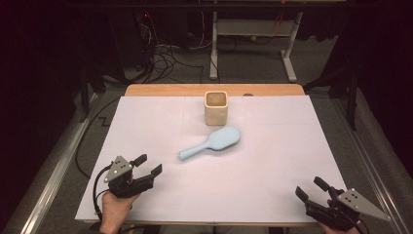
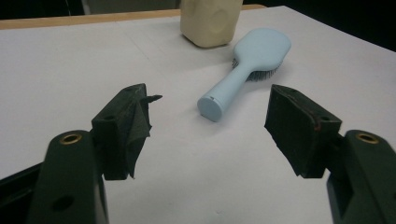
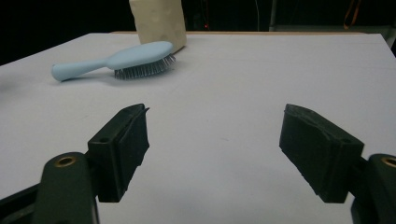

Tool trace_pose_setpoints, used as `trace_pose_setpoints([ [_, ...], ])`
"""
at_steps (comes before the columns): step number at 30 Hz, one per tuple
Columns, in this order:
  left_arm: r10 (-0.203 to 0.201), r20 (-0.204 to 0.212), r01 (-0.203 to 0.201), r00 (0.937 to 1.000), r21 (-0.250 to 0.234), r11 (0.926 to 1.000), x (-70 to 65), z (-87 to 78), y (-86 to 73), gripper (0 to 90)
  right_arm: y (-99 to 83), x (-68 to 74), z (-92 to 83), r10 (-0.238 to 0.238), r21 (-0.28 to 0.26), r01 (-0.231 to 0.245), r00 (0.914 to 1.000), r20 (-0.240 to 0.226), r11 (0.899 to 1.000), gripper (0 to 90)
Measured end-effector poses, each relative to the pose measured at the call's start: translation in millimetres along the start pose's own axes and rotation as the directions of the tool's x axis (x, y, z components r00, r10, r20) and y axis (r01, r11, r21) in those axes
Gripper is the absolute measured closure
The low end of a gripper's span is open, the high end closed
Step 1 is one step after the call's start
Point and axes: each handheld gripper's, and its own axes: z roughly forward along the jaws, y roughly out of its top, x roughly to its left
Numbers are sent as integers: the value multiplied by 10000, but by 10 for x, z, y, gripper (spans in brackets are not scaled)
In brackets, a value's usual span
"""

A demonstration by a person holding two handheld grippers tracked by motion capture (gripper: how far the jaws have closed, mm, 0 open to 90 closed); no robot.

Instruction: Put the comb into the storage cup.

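The left gripper (image 1: 148,165) rests at about seven o'clock on the white table (image 1: 272,161), jaws spread wide with nothing between them. The right gripper (image 1: 308,188) sits at about five o'clock, its jaws likewise spread and empty. Near the table's centre lies a light blue hairbrush (image 1: 213,142), bristles down, its handle pointing toward eight o'clock and its head toward two o'clock. Just beyond the head, toward twelve o'clock, stands a cream square cup (image 1: 215,107), upright and open at the top. Both grippers are well apart from the brush.

White-covered table (image 1: 272,165): blue hairbrush (image 1: 213,142) bristles-down, cream cup (image 1: 215,107) upright.
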Motion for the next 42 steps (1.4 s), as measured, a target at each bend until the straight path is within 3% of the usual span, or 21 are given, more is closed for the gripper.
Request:
trace_pose_setpoints([
  [15, -24, 381, 18, 9993, 154, 9999, -45, 70, 51, 316, 0, 3, 0, -15, 19, 15, 10000, 8, 10000, 243],
  [23, 267, 584, -278, 9979, 187, 9994, -127, 117, 110, 319, 0, 5, -2, -25, -18, 25, 10000, 22, 10000, 243],
  [42, 560, 1358, -618, 9891, 389, 9973, -338, 336, 233, 322, -2, 5, 1, -31, 37, 31, 10000, -45, 10000, 243],
])
